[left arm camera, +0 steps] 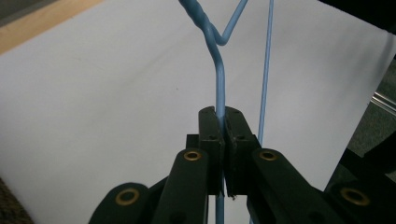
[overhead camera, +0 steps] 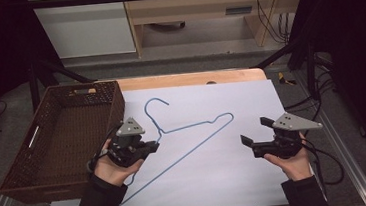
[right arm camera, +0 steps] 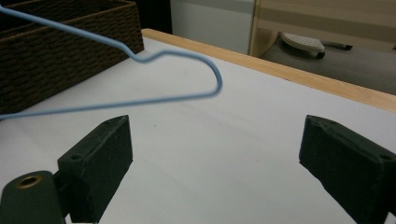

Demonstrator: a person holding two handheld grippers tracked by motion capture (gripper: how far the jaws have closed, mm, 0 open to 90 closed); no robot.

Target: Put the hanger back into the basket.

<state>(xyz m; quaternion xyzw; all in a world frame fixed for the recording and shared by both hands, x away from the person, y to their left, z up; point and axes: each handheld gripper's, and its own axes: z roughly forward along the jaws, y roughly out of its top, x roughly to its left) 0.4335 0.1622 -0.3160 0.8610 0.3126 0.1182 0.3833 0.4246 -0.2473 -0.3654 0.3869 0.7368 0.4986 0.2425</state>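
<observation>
A light-blue wire hanger (overhead camera: 193,125) lies across the white sheet (overhead camera: 238,178), its hook toward the far side. My left gripper (overhead camera: 153,145) is shut on the hanger's sloping wire just below the twisted neck. In the left gripper view, the jaws pinch the blue wire (left arm camera: 219,79), with the long bottom wire running alongside on the right. My right gripper (overhead camera: 255,130) stands wide open to the right of the hanger, with nothing between its fingers. In the right gripper view, the hanger's bent shoulder corner (right arm camera: 212,70) shows ahead of the open gripper (right arm camera: 215,154) and looks slightly raised.
A dark brown wicker basket (overhead camera: 25,162) stands empty at the table's left, next to my left hand, and shows again as a basket wall (right arm camera: 70,51). The wooden table edge (overhead camera: 189,78) runs along the far side. Cables hang off the right side.
</observation>
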